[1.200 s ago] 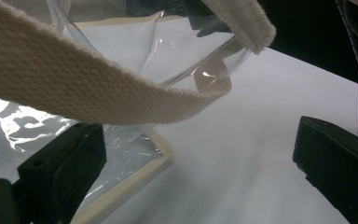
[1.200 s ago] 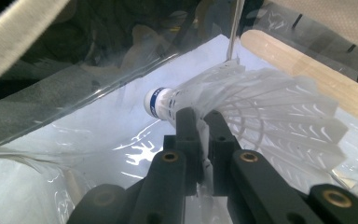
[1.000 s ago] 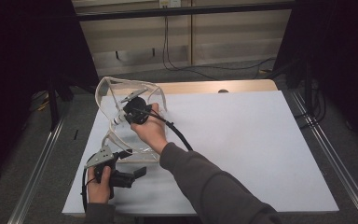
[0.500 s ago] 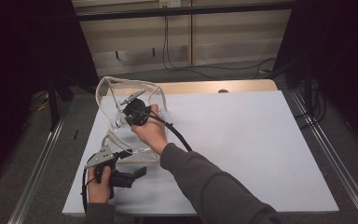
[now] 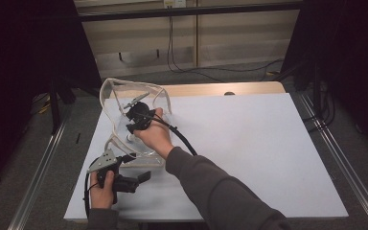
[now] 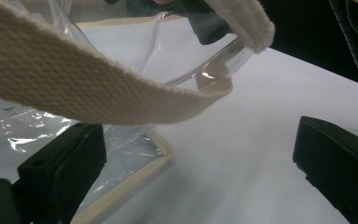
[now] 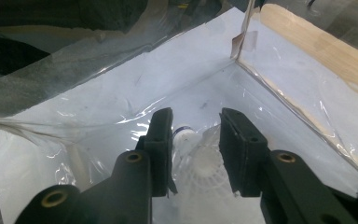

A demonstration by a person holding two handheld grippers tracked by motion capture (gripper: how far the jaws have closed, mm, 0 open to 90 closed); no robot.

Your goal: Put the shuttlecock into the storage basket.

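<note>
**Right tongs around a shuttlecock inside the clear bag**

Your right tongs (image 7: 196,135) sit low in the centre of the right gripper view, jaws narrowed around a white shuttlecock (image 7: 200,168). The jaws stand on either side of its skirt, with the cork tip poking up between them. Whether the pads actually press on it you cannot tell from here. The shuttlecock lies on the floor of a clear plastic bag (image 7: 284,84), whose walls rise across the top and down the right side of that view. A cream edge runs along the bag's seam at the upper right.

In the high view, your right tongs (image 5: 133,114) are in the left-centre of the frame, reached down into the bag (image 5: 120,93) through its open top. The bag stands near the upper left corner of the white table (image 5: 258,143).

Your left tongs (image 6: 196,154) fill the bottom corners of the left gripper view, jaws wide apart with nothing between them but bare table. A cream woven strap (image 6: 74,79) arcs across the upper half of that view, and the bag's cream-edged base lies at the lower left, just by the left jaw. In the high view, the left tongs (image 5: 141,176) rest at the lower left of the frame, close to the bag's near edge.
</note>
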